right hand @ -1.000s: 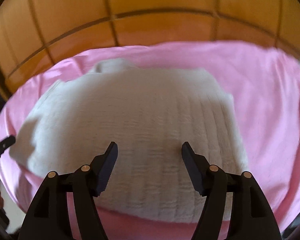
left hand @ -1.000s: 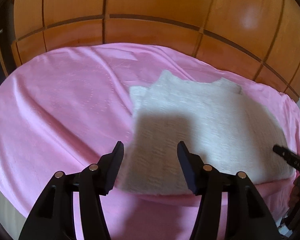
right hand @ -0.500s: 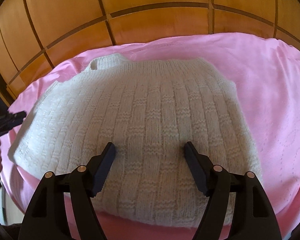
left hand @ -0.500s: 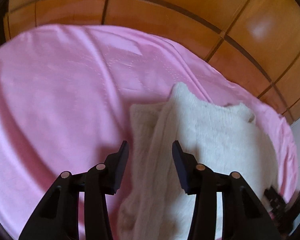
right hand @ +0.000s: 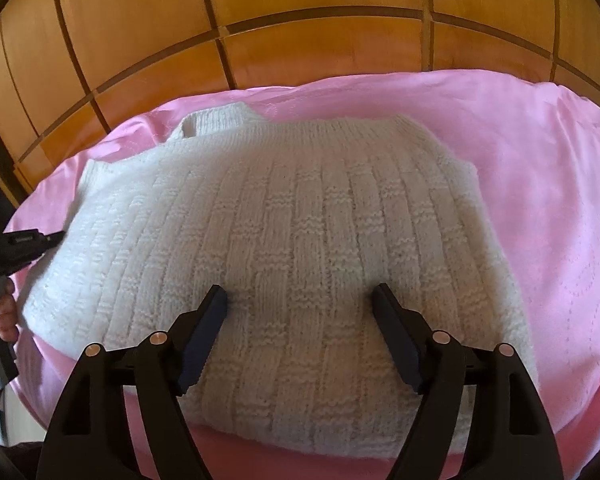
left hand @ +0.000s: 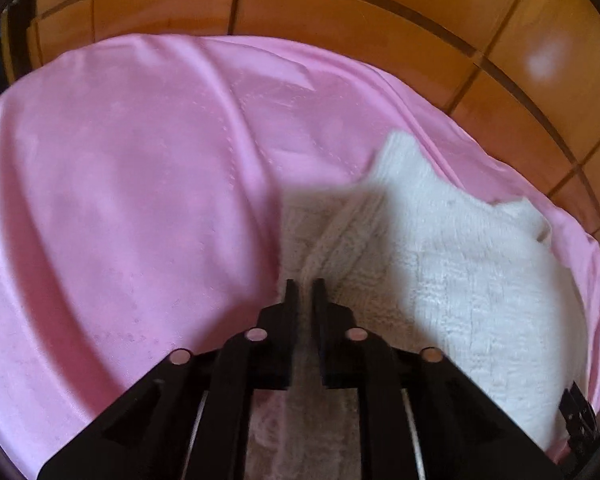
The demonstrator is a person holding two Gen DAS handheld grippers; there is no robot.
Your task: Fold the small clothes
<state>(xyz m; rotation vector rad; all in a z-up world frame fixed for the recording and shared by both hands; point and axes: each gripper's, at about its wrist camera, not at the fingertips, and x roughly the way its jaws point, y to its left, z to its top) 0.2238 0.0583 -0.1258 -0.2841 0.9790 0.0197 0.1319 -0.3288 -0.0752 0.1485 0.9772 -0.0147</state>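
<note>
A cream knitted sweater [right hand: 300, 240] lies partly folded on a pink sheet [right hand: 540, 184]. In the left wrist view the sweater [left hand: 460, 272] lies at the right, and my left gripper [left hand: 305, 286] is shut on a raised ridge of its left edge, with cloth running between the jaws. My right gripper [right hand: 300, 300] is open and hovers over the near half of the sweater, holding nothing. The left gripper [right hand: 28, 240] also shows at the left edge of the right wrist view, at the sweater's left side.
The pink sheet [left hand: 120, 200] spreads wide to the left of the sweater. A wooden panelled headboard [right hand: 300, 20] stands behind the bed. The bed's near edge lies just below the sweater's hem.
My left gripper has closed on the sweater's left edge; it was open before. The right gripper has stayed open over the sweater and barely moved.
</note>
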